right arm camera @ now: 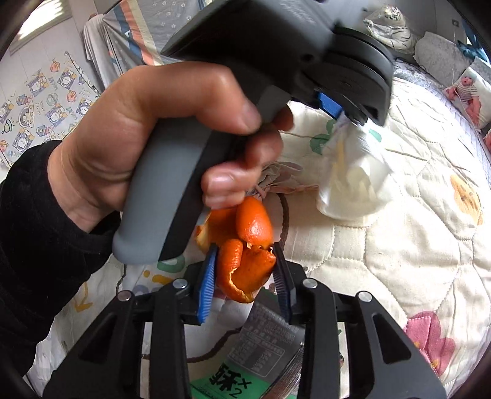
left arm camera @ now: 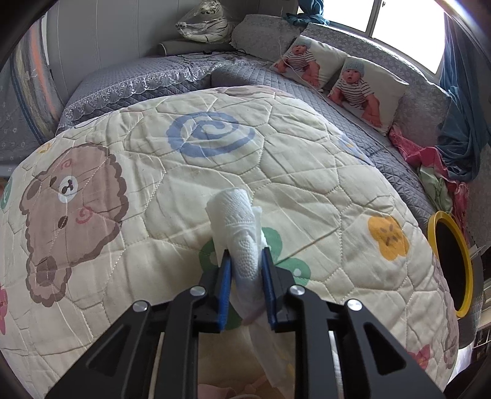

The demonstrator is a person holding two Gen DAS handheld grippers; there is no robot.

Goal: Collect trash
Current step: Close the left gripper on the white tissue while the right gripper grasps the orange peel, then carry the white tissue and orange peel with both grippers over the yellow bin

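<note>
Soft and puffy, a cream quilt [left arm camera: 307, 172] covers the bed, with a brown bear, a blue swirl and little flowers sewn on it. Behind it lies a grey bedspread [left arm camera: 147, 76], and two pillows with baby pictures [left arm camera: 337, 76] lean near the bright window [left arm camera: 402, 27]. A round bin with a yellow rim [left arm camera: 454, 264] sits at the right edge of the bed.

On the left side, the left gripper [left arm camera: 245, 261] points down at the quilt. Its blue pads [left arm camera: 225, 285] are close together and squeeze a rolled white tissue [left arm camera: 237, 227]. One end of the tissue sticks up past the tips, and the other end hangs down below.

In the right wrist view, a hand [right arm camera: 147, 132] in a black sleeve [right arm camera: 36, 245] grips the grey handle of the left gripper, and the tissue looks blurry under it.

On the right side, the right gripper [right arm camera: 245, 264] is partly closed. Its pads press on a curly piece of orange peel [right arm camera: 245, 251] from both sides. The peel pokes up above the tips. Below the fingers, a green and grey packet with printed words [right arm camera: 254, 353] lies on the quilt.
</note>
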